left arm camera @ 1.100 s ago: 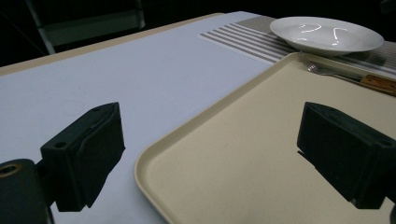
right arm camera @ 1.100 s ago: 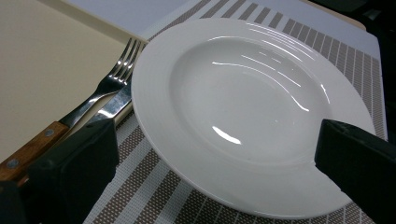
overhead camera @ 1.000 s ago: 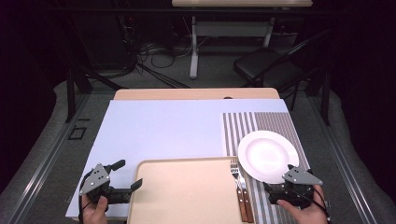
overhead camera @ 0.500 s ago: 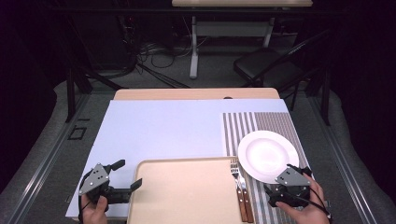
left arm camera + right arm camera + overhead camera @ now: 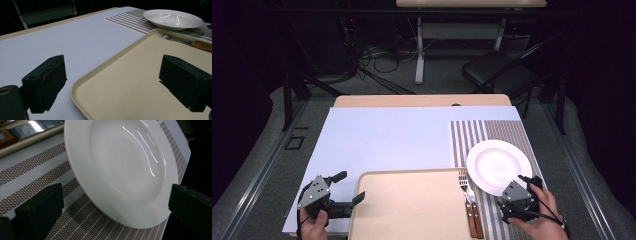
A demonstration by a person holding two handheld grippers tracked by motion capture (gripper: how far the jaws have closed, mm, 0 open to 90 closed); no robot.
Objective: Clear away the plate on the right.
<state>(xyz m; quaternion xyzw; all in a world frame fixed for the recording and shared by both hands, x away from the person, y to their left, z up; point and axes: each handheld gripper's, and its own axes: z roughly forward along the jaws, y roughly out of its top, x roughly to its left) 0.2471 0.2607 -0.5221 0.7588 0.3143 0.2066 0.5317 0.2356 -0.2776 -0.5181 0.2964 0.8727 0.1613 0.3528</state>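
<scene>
Plate (image 5: 498, 166) at lower right of the high view sits just ahead of right gripper (image 5: 526, 186), jaws spread wide & empty; left gripper (image 5: 346, 188) also spread, far off.

From my high view the bottom edge cuts off the tray (image 5: 412, 210), both forearms and the knife (image 5: 477, 222) handle. In my right gripper view, the plate (image 5: 125, 170) runs off the top.

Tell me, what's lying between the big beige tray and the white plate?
A fork and a wooden-handled knife, side by side on the striped placemat, between tray and plate, in the high view.
</scene>
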